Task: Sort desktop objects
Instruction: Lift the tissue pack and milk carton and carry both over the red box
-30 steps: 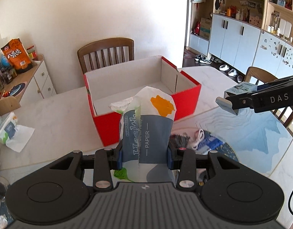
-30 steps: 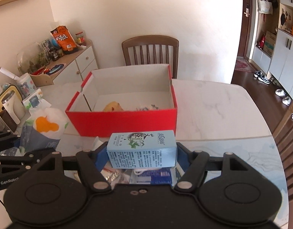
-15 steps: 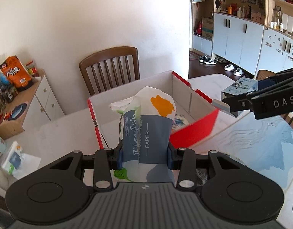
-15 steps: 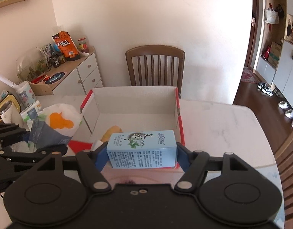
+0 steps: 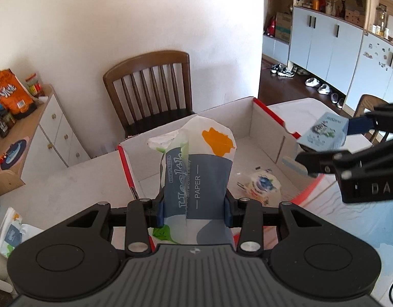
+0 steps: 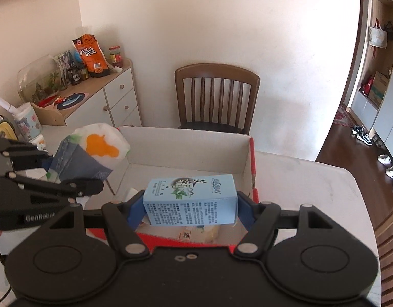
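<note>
Both grippers had travelled forward since a second ago, from short of the red box (image 6: 253, 168) to over it, so the box's near wall dropped under my view and its floor opened up. I had the left gripper (image 5: 195, 211) clamped on the tissue pack (image 5: 197, 168), pads squeezing its lower end, top end standing up over the box's left half. Right gripper (image 6: 190, 208) was clamped on the blue carton (image 6: 190, 200), held crosswise by its two short ends, hanging over the near right part of the box. I judged the tissue pack light, soft and squashy with a slick plastic wrap, so a firm pinch low on the body seemed right; a loose one could let it slide or flop. Carton looked light and stiff cardboard, fair to dent if squeezed hard, so end-to-end hold on the short faces suited it. Inside the box I saw a small roll of printed tape (image 5: 262, 185) and some scraps on the floor, plus a yellowish thing (image 6: 209, 232) under the carton that I couldn't identify. Neither item was released yet; both were in the air above the box, not touching it as far as I could tell.
</note>
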